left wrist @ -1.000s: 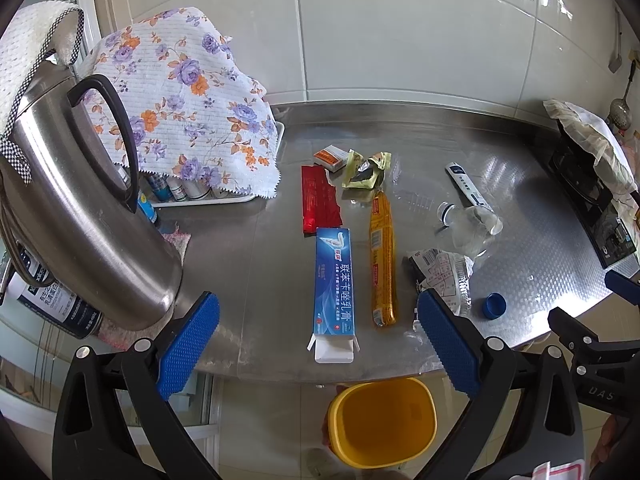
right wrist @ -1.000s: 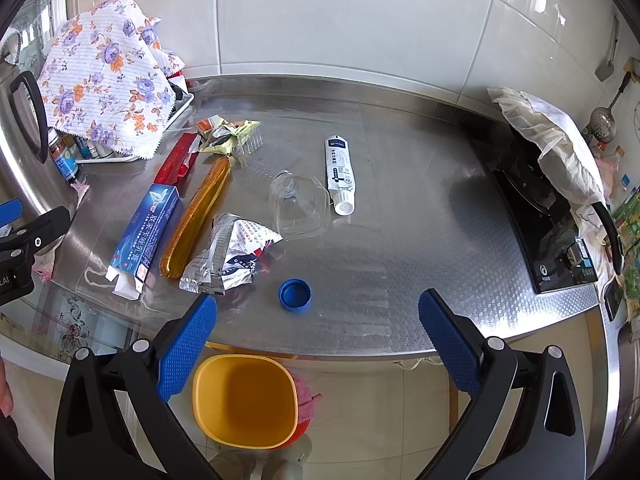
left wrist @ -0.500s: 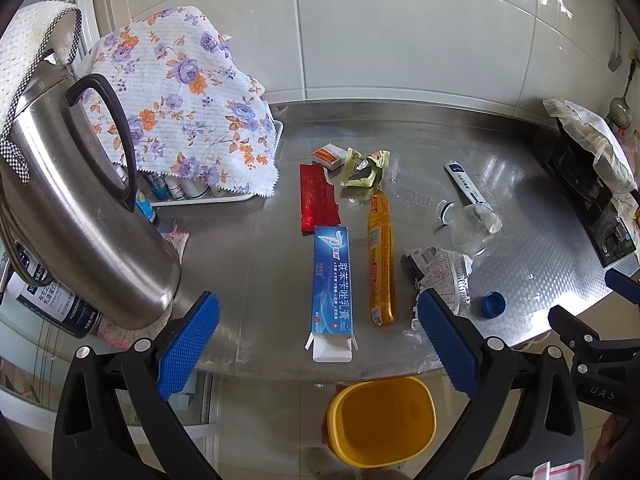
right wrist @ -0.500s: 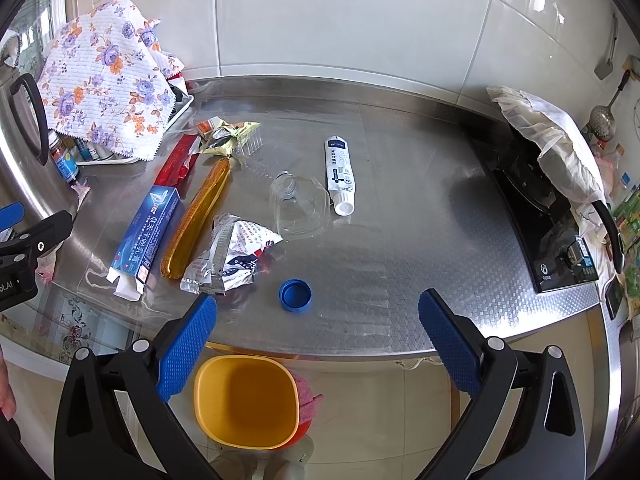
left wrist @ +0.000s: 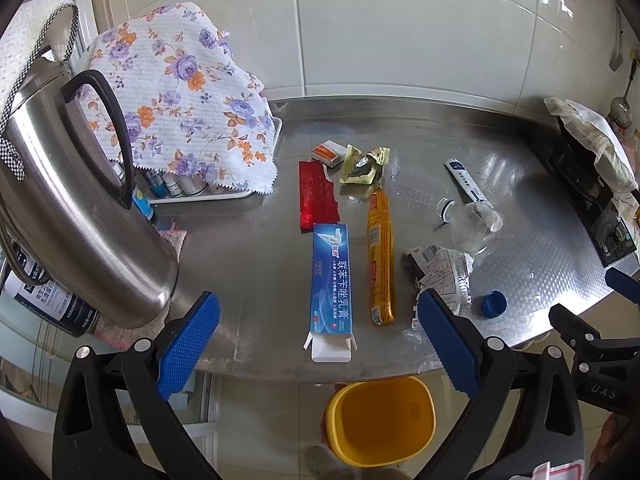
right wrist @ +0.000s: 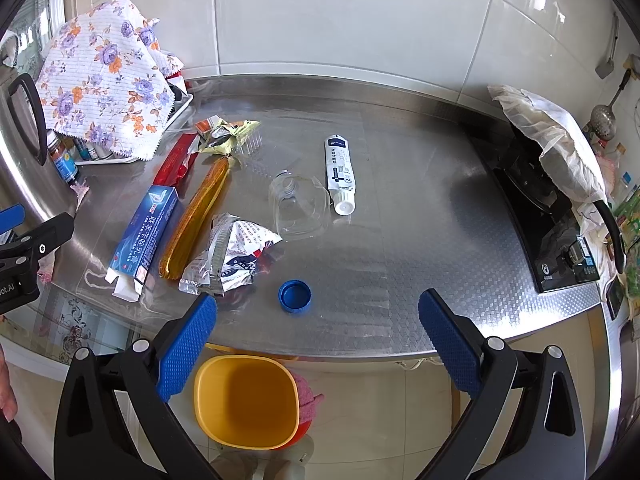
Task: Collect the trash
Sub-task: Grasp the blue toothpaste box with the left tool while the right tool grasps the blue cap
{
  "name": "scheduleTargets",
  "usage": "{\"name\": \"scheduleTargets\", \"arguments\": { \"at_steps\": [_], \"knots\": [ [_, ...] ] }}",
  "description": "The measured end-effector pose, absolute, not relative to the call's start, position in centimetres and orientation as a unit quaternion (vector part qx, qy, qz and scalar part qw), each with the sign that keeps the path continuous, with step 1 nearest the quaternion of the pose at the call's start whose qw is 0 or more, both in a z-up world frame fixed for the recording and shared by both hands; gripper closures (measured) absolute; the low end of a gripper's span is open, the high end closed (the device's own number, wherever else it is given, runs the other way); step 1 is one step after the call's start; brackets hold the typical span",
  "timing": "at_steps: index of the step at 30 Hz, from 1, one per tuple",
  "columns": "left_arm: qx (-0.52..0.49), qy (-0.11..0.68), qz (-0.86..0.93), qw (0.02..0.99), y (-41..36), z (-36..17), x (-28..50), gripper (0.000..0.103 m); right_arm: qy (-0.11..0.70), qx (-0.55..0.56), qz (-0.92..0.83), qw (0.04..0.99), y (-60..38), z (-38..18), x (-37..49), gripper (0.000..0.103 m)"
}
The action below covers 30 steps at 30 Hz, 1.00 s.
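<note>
Nothing on the worktop (right wrist: 440, 240) has shifted since the earlier frames, and your two tools hang where they were.

Left tool (left wrist: 318, 344): jaws spread wide, empty, held off the near edge in line with the toothpaste box (left wrist: 331, 280).
Right tool (right wrist: 318, 342): jaws spread wide, empty, near edge, just short of the blue bottle cap (right wrist: 295, 296).

Trash, all lying on the worktop:
- toothpaste box, flap open;
- yellow sausage wrapper (left wrist: 381, 256), beside the box;
- red wrapper (left wrist: 317, 196), behind the box;
- crumpled foil packet (right wrist: 228, 256);
- clear plastic bottle (right wrist: 298, 210), on its side, capless;
- white tube (right wrist: 340, 172), just beside the bottle.

Yellow bin (right wrist: 246, 402): on the floor below the near edge, nothing visible inside.
</note>
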<state>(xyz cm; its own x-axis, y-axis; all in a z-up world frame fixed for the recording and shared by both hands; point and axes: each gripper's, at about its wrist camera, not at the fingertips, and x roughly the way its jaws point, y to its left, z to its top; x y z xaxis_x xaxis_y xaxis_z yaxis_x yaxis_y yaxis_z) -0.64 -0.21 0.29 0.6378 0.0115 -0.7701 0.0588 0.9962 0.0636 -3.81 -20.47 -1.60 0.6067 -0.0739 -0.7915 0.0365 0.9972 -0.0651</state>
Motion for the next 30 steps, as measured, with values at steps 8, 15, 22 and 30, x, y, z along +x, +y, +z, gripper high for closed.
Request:
{"name": "scheduleTargets", "arguments": {
  "at_steps": [8, 15, 22, 30],
  "knots": [
    [0.031, 0.429, -0.006, 0.903, 0.8, -0.1, -0.4, 0.005, 0.445, -0.019, -0.033, 0.895, -20.8, -1.9, -3.6, 0.003],
    [0.010, 0.443, 0.004, 0.896, 3.0, -1.5, 0.1, 0.005, 0.448, -0.004, -0.025, 0.894, -21.8, -3.2, -3.0, 0.003],
    [0.006, 0.461, -0.012, 0.888, 3.8, -4.4, 1.5, 0.005, 0.452, 0.023, -0.018, 0.892, -23.5, -5.0, -1.4, 0.003],
    [0.011, 0.491, -0.039, 0.870, 2.3, -8.5, 3.8, 0.011, 0.461, 0.062, -0.001, 0.885, -25.6, -7.7, 0.9, 0.003]
  ]
}}
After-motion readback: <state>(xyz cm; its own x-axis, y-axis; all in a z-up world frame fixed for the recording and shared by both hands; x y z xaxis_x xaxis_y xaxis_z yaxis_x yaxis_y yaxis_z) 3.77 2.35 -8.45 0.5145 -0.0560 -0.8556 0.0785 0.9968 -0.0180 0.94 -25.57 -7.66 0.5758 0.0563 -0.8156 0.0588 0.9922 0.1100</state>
